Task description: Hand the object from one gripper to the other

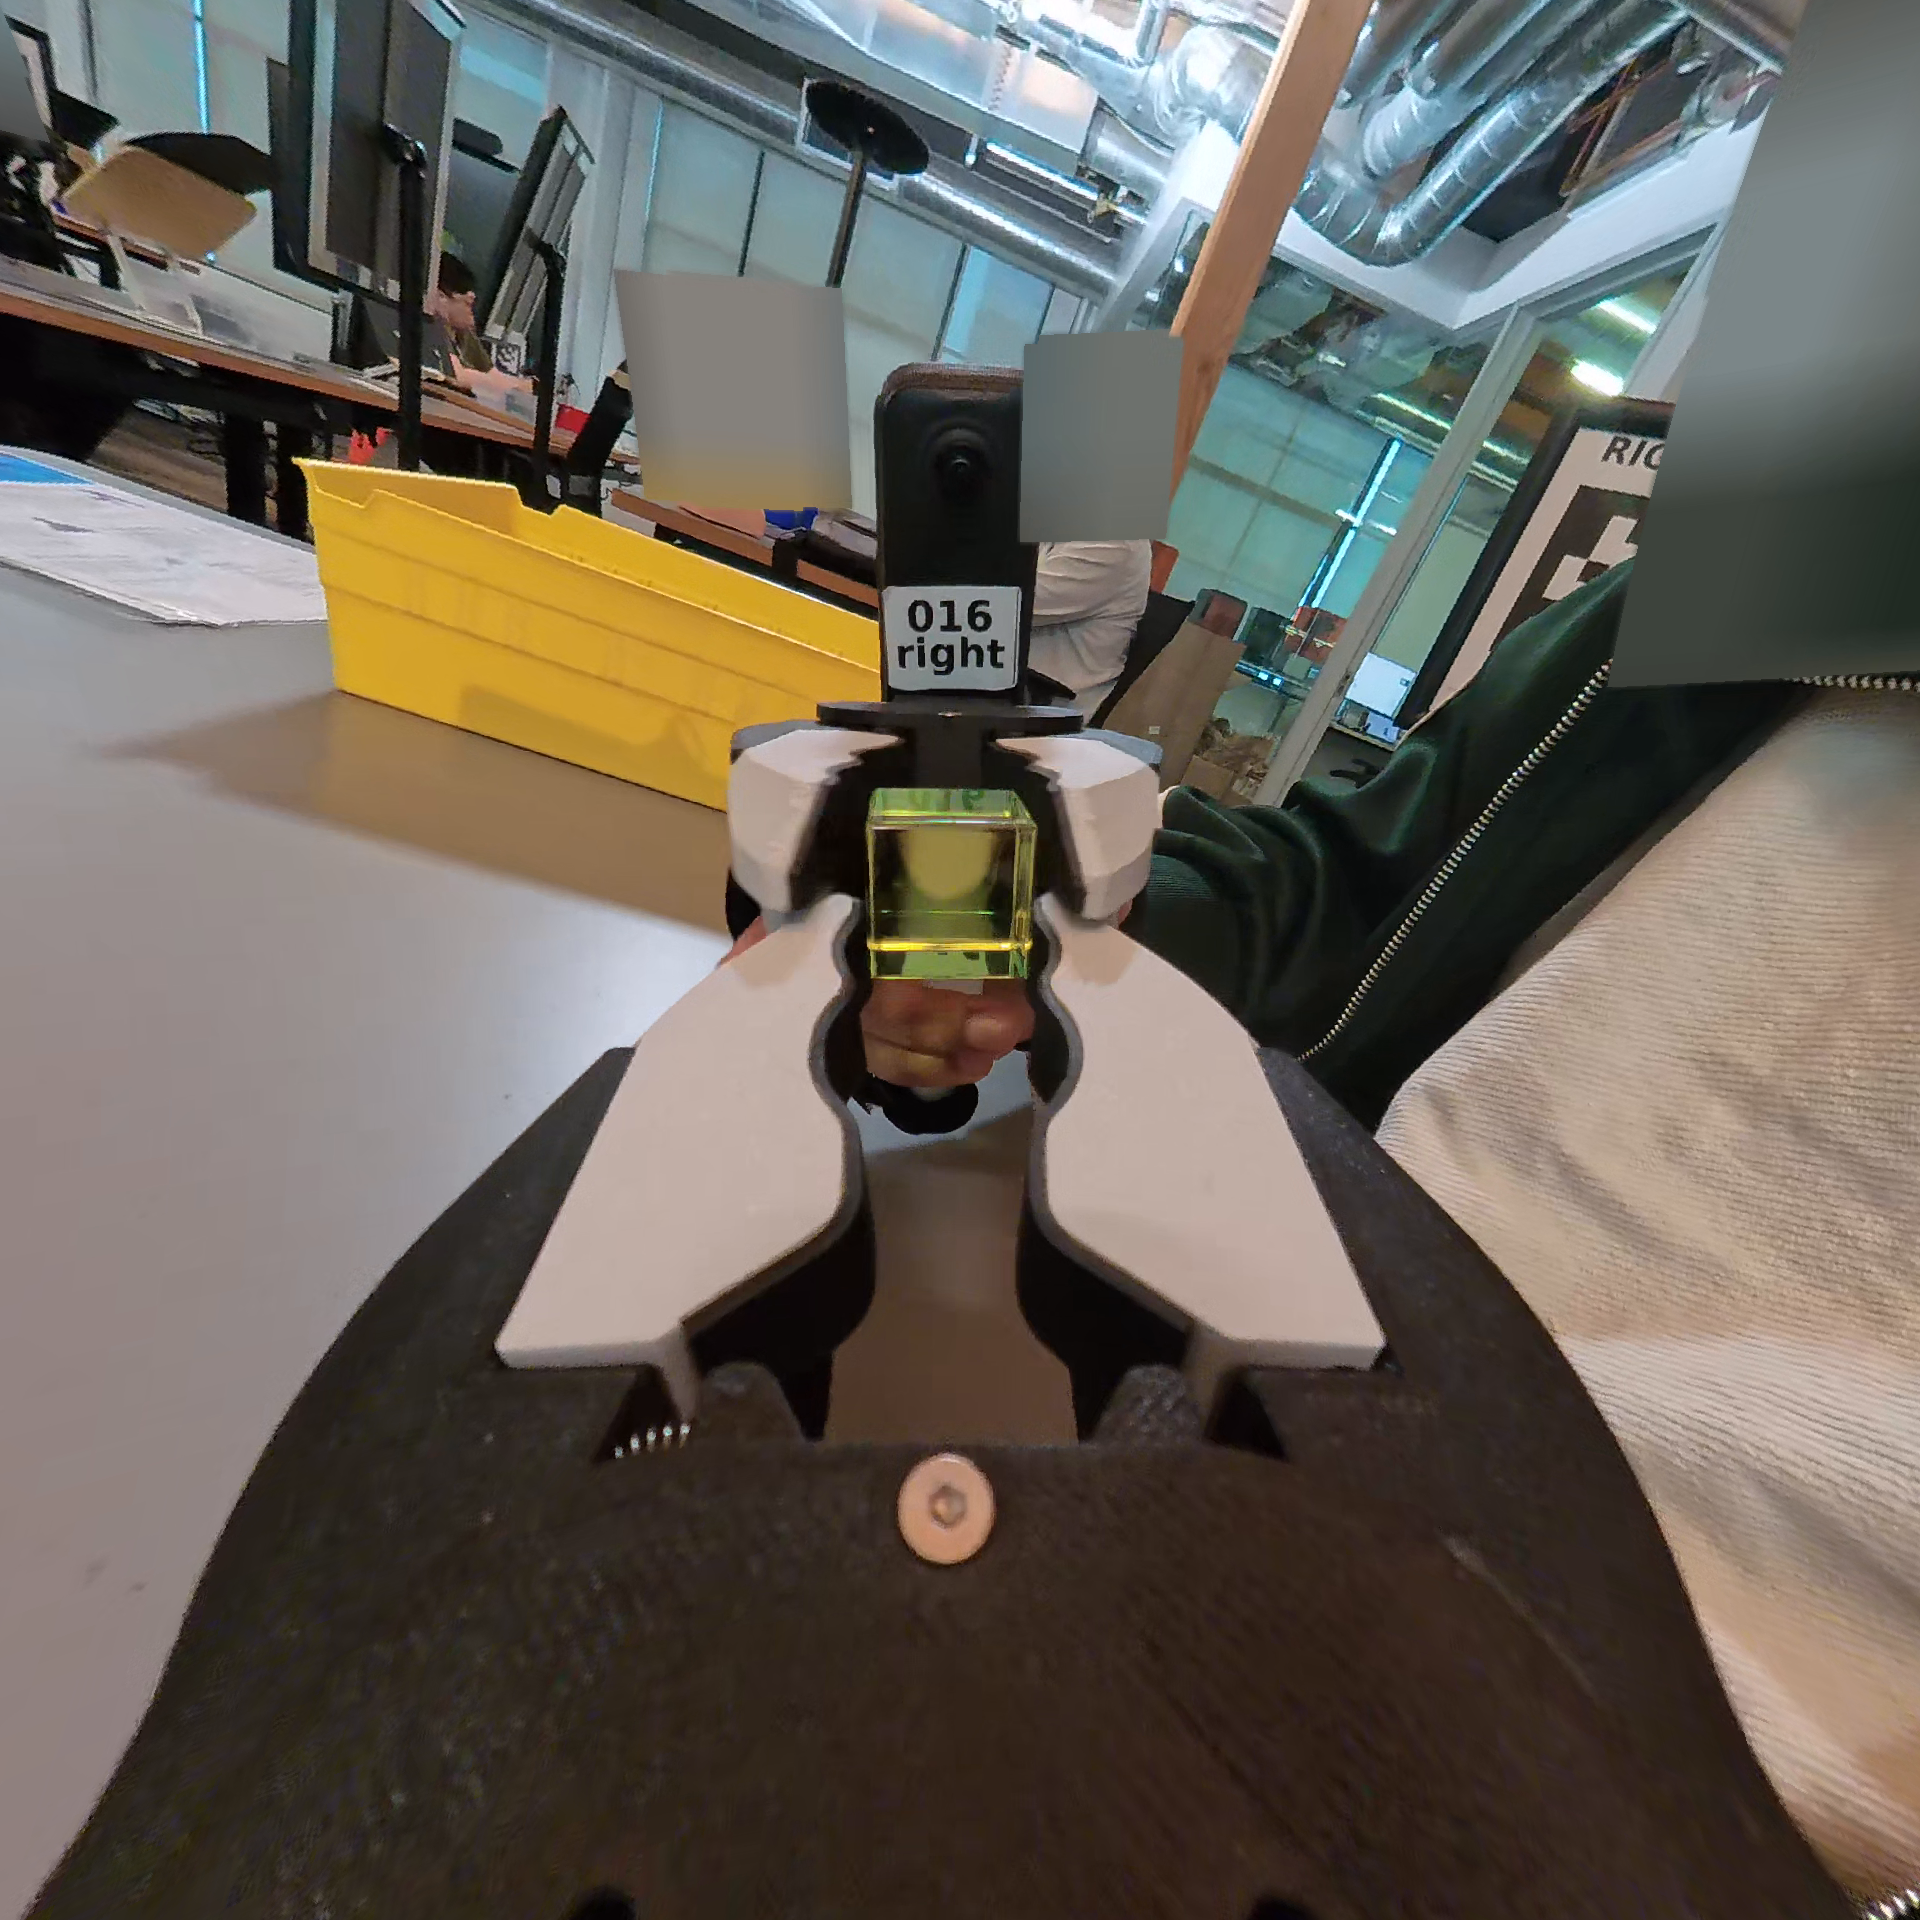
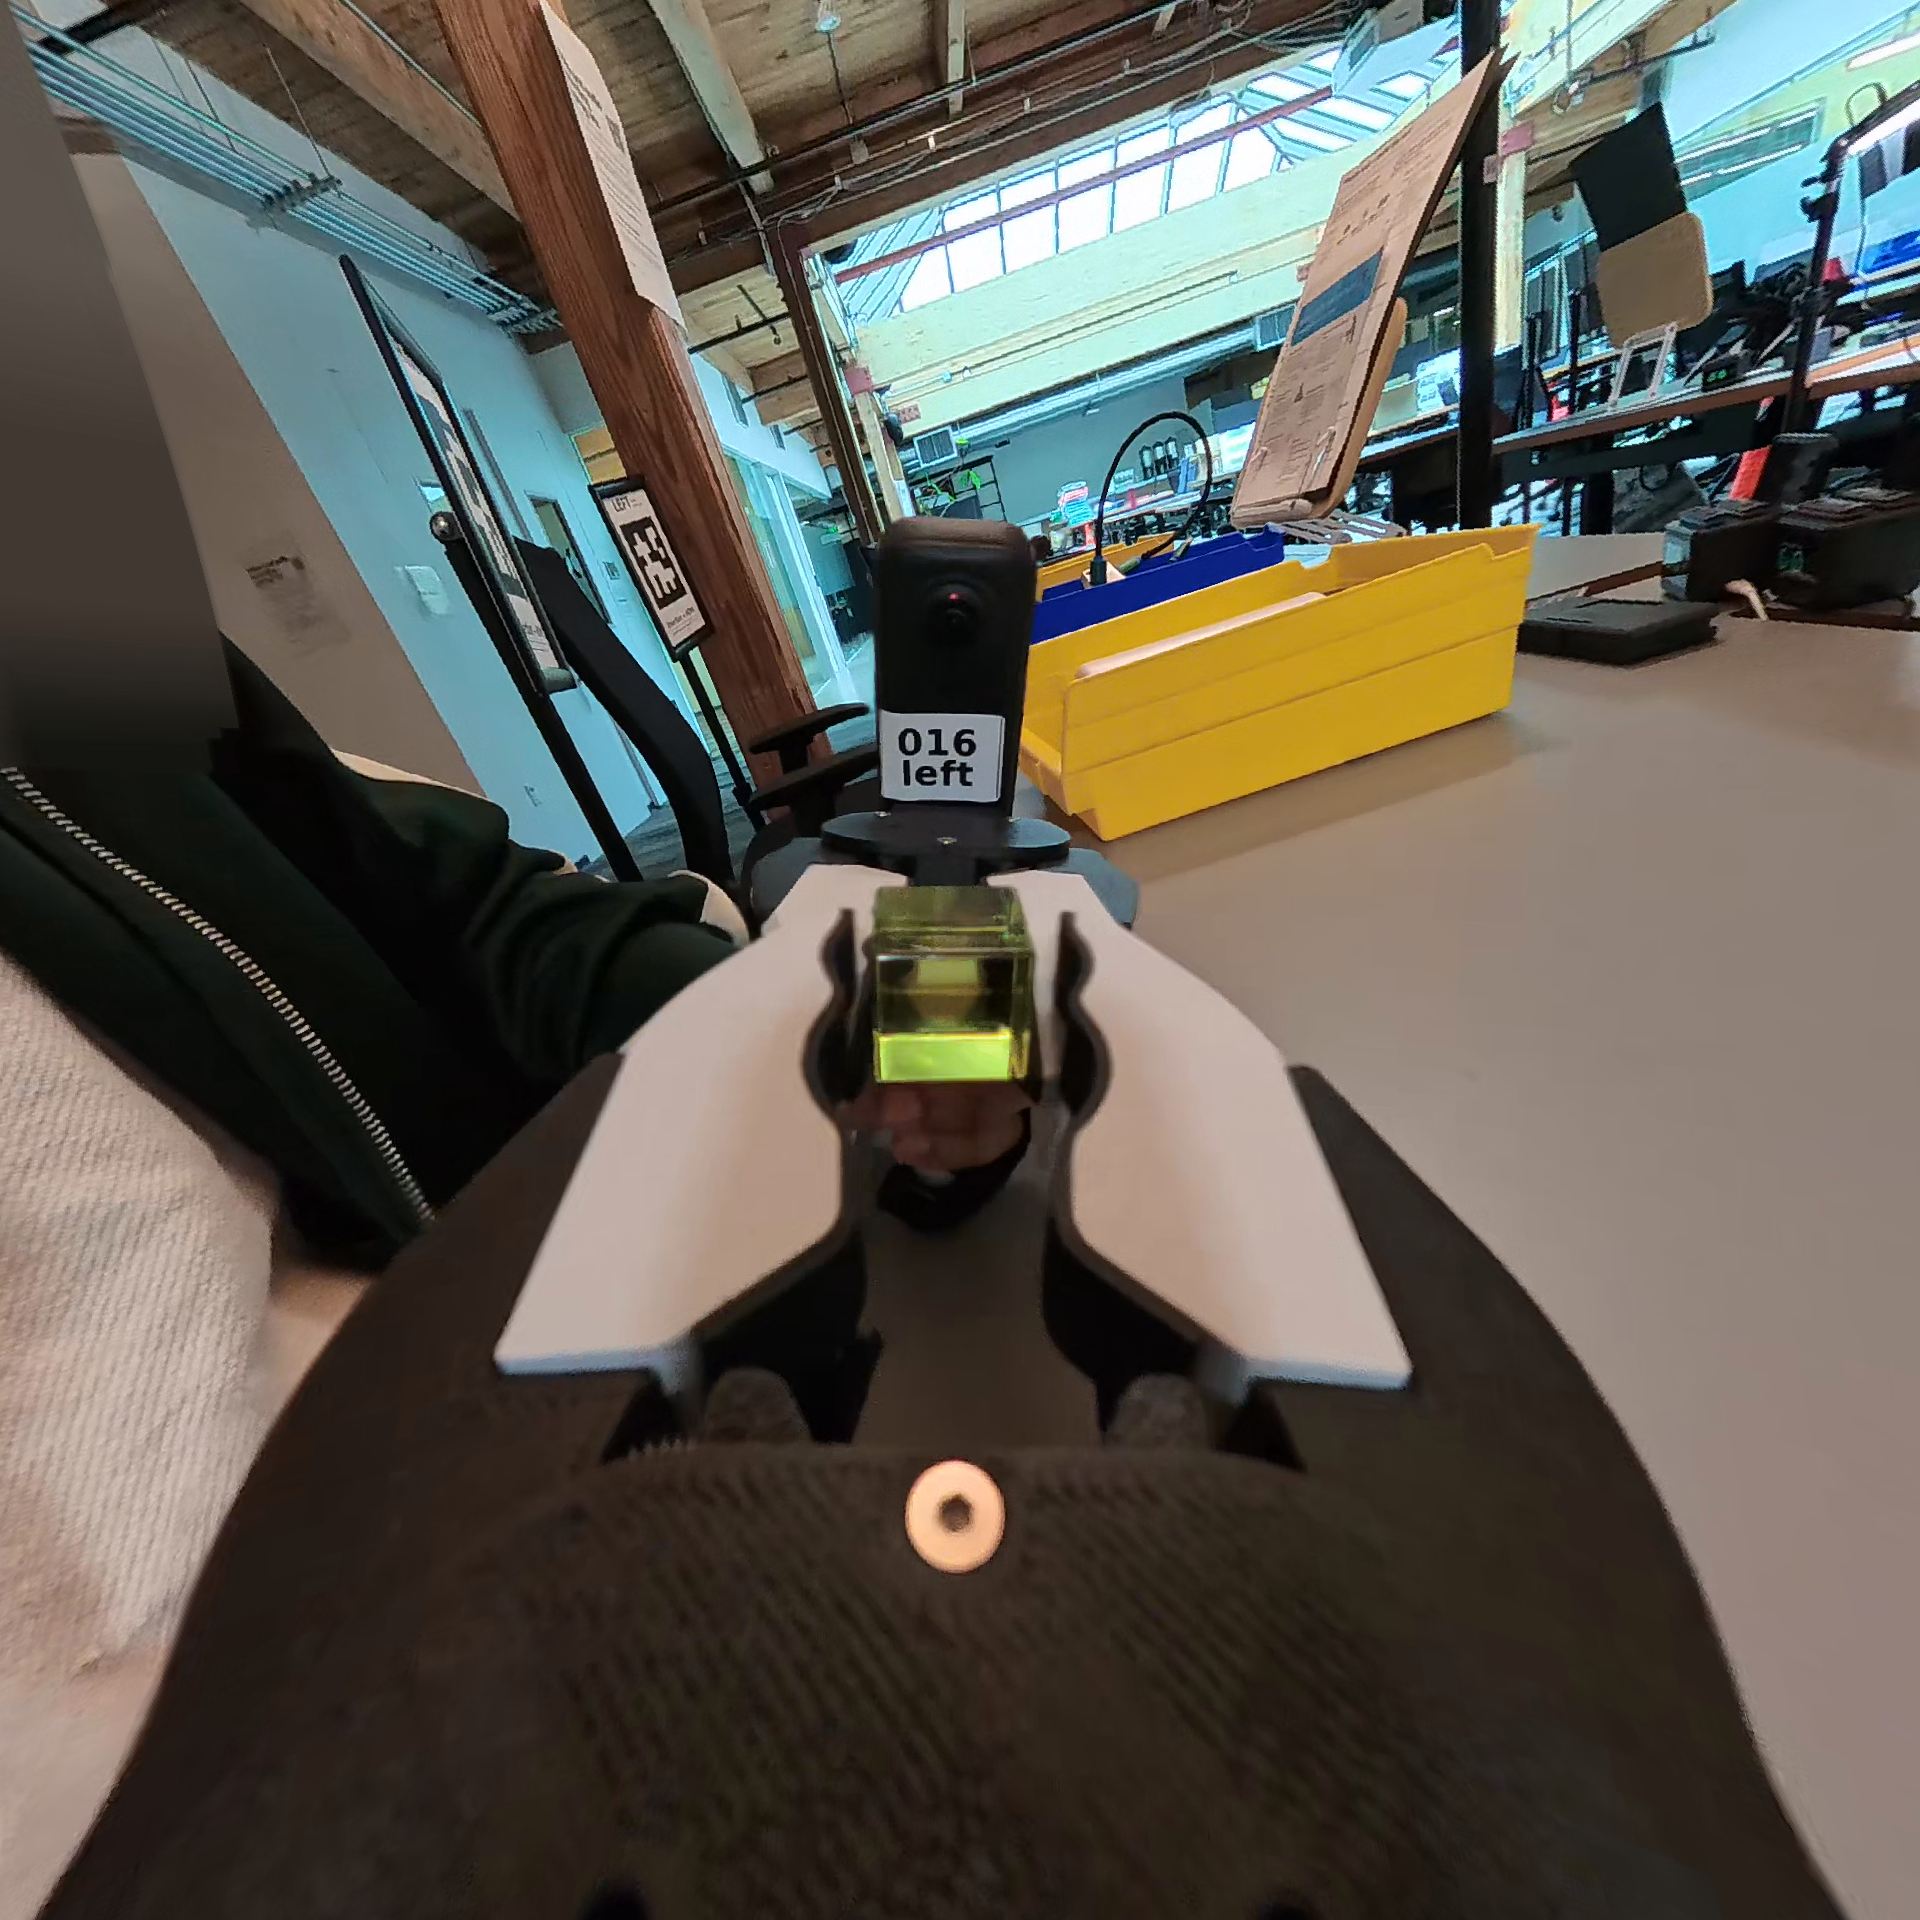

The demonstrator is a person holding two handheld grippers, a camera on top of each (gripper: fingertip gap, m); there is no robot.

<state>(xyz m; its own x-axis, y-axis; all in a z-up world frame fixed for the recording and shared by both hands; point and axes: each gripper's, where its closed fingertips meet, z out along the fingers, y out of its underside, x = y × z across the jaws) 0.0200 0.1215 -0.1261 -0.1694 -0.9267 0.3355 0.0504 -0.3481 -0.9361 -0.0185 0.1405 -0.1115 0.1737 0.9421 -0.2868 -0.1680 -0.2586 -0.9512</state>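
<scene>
A clear yellow-green cube [image 1: 951,883] hangs above the table between the two grippers, which face each other tip to tip. My left gripper [image 1: 948,925] is shut on the cube, with its fingertips pressed on both sides. My right gripper [image 2: 951,961] is open, and its fingers [image 2: 1075,997] sit beside the cube [image 2: 951,997] with a small gap on each side. In the left wrist view the right gripper [image 1: 945,862] stands wider than the cube. In the right wrist view the left gripper [image 2: 948,904] looks narrow behind the cube.
The grey table [image 1: 260,987] lies below. A yellow bin [image 1: 520,603] stands behind the grippers and also shows in the right wrist view [image 2: 1299,696], with a blue bin [image 2: 1164,577] behind it. A person's dark green sleeve [image 1: 1351,883] and light shirt are close by. Only a small space, under 4 cm, lies between the two pairs of fingers.
</scene>
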